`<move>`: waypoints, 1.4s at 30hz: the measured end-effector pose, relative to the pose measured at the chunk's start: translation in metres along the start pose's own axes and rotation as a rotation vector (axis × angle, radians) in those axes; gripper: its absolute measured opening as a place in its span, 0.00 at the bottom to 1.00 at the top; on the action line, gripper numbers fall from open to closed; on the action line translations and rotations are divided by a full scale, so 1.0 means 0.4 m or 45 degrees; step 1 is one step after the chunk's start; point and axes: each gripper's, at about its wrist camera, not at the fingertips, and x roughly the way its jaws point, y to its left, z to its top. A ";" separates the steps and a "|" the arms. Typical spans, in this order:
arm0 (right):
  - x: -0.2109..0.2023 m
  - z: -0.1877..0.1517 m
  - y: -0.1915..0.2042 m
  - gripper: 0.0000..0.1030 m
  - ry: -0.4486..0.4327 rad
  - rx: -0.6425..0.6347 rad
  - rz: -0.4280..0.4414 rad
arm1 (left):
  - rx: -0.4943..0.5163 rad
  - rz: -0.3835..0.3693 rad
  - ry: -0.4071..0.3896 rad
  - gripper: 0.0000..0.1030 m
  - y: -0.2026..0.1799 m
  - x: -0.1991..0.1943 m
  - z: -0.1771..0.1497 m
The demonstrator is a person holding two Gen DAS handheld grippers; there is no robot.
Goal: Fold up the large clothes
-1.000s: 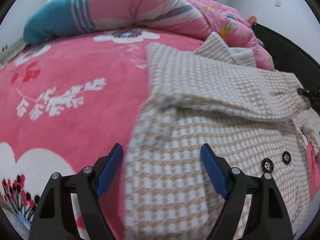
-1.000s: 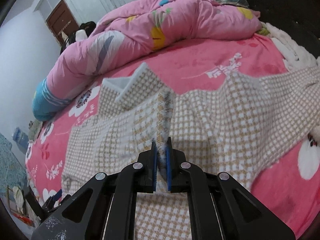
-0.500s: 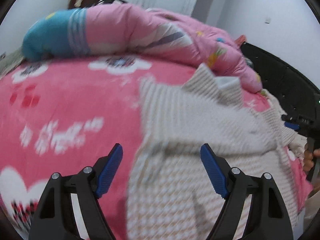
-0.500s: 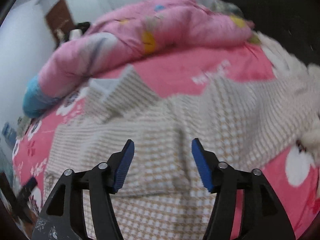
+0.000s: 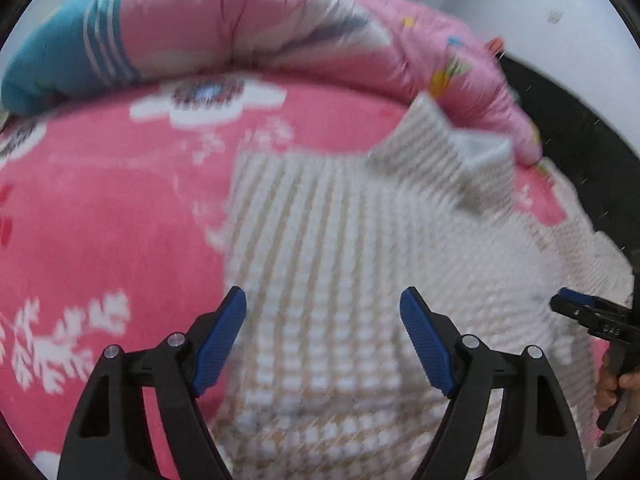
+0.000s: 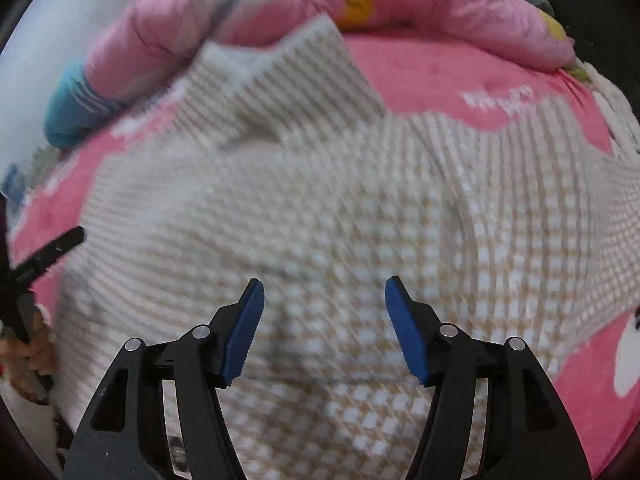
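A large beige and white checked coat [image 5: 340,240] lies spread on the pink flowered bedspread [image 5: 100,208], its collar [image 5: 452,156] standing up at the far end. My left gripper [image 5: 323,332] is open and empty, above the coat's left part. My right gripper [image 6: 324,324] is open and empty over the coat [image 6: 320,208]. The right gripper also shows at the right edge of the left wrist view [image 5: 592,316]. The left gripper also shows at the left edge of the right wrist view [image 6: 44,256]. Both views are blurred.
A rolled pink quilt [image 5: 280,36] with a blue end [image 5: 60,68] lies along the far side of the bed; it also shows in the right wrist view [image 6: 400,0]. A dark headboard [image 5: 580,152] stands to the right, against a white wall [image 5: 520,8].
My right gripper has let go of the coat fold and opened. Both grippers have risen and tilted towards the collar end. The sleeve fold now lies flat on the coat.
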 end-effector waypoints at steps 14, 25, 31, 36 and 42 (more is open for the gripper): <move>0.013 0.000 0.078 0.72 -0.054 -0.113 -0.034 | 0.145 0.120 0.015 0.76 -0.052 0.050 0.047; -0.004 -0.061 0.136 0.84 -0.024 -0.103 -0.139 | 0.190 0.109 0.119 0.76 -0.126 0.068 -0.026; -0.007 -0.116 0.133 0.84 -0.001 -0.133 -0.173 | 0.219 0.081 0.111 0.77 -0.191 0.050 -0.038; 0.047 -0.148 0.116 0.92 0.038 -0.036 -0.173 | 0.251 0.125 0.175 0.80 -0.233 0.104 -0.096; 0.035 -0.165 0.104 0.93 0.006 -0.017 -0.128 | 0.267 0.227 0.076 0.88 -0.257 0.127 -0.121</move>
